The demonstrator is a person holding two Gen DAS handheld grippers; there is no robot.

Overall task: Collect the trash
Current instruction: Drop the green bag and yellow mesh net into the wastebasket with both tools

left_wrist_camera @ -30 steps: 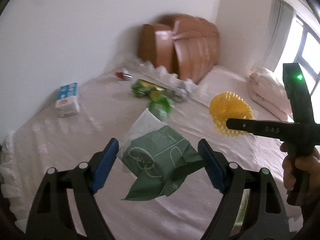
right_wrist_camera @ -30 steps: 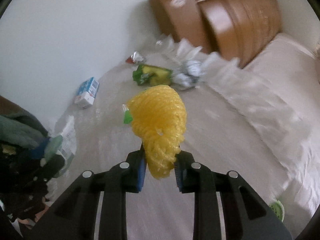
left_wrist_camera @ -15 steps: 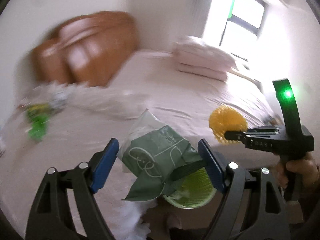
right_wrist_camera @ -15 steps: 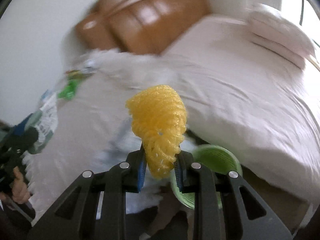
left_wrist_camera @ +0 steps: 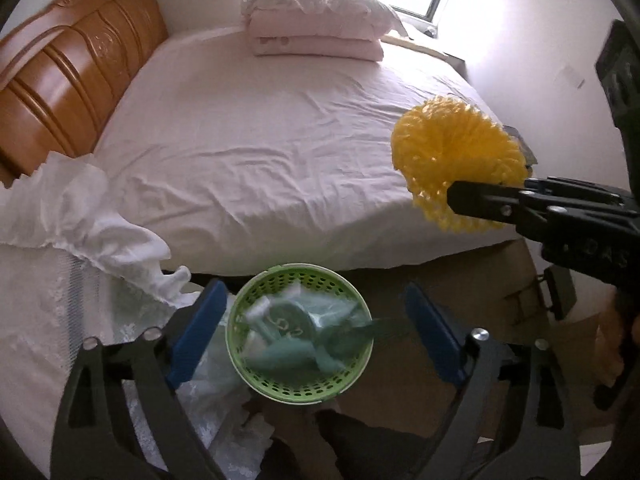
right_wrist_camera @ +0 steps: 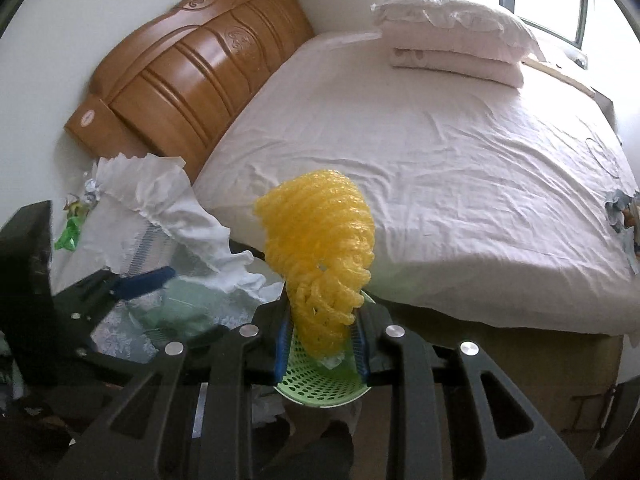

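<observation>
Basket (left_wrist_camera: 300,390) on floor beside bed (left_wrist_camera: 280,140); pillows (left_wrist_camera: 316,24) on bed.

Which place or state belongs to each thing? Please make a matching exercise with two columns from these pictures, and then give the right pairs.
Things:
1. yellow foam net
2. green wrapper
3. folded quilt and pillow
4. left gripper

Places or states:
A. stacked at the far side of the bed, near the window
B. jaws opening, nothing pressed between them
C. clamped in the right gripper
D. lying inside the green basket

Pairs: 1-C, 2-D, 3-A, 4-B
</observation>
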